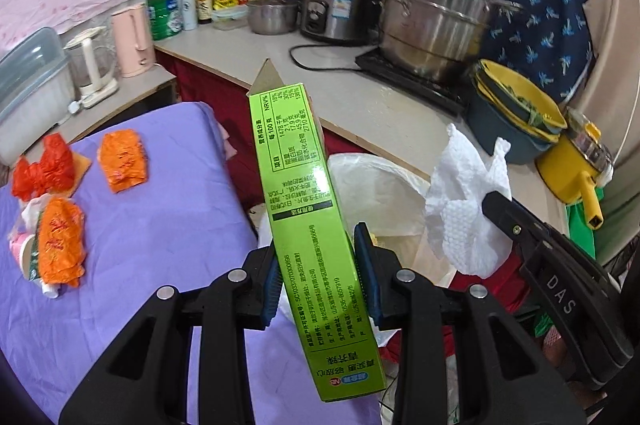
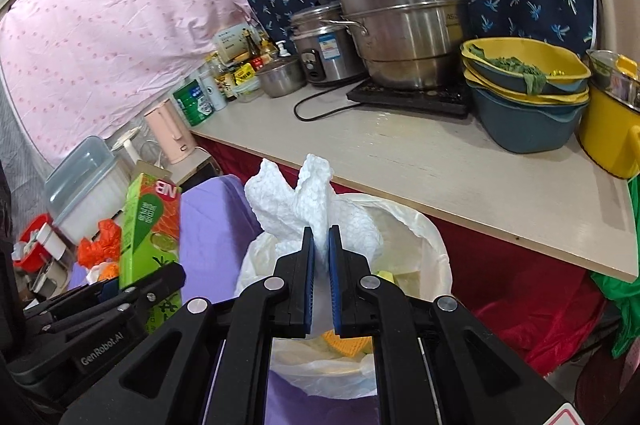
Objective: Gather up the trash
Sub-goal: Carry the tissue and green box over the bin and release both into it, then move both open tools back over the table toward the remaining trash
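Observation:
My left gripper is shut on a long green carton, which stands tilted between the blue pads. The same carton shows at the left of the right wrist view, with the left gripper below it. My right gripper is shut on a crumpled white paper towel. That towel hangs at the right of the left wrist view, held by the right gripper. Under both grippers gapes a white trash bag with scraps inside; its rim shows behind the carton.
Orange and red crumpled wrappers and a paper cup lie on the purple cloth. The counter carries a steel steamer pot, a rice cooker, stacked yellow and blue bowls and several bottles.

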Demonstrator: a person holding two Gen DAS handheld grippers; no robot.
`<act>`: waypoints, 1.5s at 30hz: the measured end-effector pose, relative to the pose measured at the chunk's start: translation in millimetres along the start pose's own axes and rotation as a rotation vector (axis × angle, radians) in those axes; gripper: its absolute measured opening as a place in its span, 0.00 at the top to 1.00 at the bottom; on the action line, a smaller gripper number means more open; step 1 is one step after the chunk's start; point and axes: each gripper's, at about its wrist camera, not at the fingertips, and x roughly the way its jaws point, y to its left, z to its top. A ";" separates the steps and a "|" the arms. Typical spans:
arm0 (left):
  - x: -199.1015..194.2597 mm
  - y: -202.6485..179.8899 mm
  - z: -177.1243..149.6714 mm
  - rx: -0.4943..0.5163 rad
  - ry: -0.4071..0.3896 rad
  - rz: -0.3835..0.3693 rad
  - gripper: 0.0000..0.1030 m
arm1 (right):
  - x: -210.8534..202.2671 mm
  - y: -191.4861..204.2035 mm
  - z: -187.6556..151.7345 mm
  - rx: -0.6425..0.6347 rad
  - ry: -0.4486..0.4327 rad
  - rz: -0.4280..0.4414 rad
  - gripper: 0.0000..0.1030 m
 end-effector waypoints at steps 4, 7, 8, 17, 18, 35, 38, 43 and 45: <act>22.6 -5.0 3.4 0.009 0.041 -0.050 0.69 | 14.7 -10.6 1.3 0.016 0.014 -0.016 0.93; 37.0 -8.5 5.5 0.038 0.059 -0.041 0.68 | 23.8 -15.4 1.4 0.025 0.027 -0.025 0.93; 40.1 -9.9 5.8 0.047 0.062 -0.038 0.68 | 28.3 -17.9 1.3 0.032 0.032 -0.021 0.93; 67.5 -13.7 8.1 0.074 0.083 -0.030 0.69 | 54.5 -27.3 -3.3 0.066 0.070 -0.010 0.93; 70.3 -13.7 8.3 0.074 0.086 -0.028 0.69 | 56.1 -27.7 -3.9 0.065 0.072 -0.014 0.92; 52.0 17.1 14.3 -0.007 0.020 0.061 0.29 | 44.5 -1.1 6.3 -0.007 0.020 -0.021 0.57; 45.1 23.5 14.7 -0.016 0.009 0.075 0.29 | 39.8 6.1 5.7 -0.013 0.015 -0.010 0.54; 30.4 41.6 11.5 -0.045 -0.005 0.094 0.29 | 31.7 26.1 4.8 -0.050 0.006 0.003 0.50; 24.7 52.2 9.1 -0.068 -0.008 0.104 0.29 | 29.3 34.3 4.6 -0.060 0.002 0.012 0.49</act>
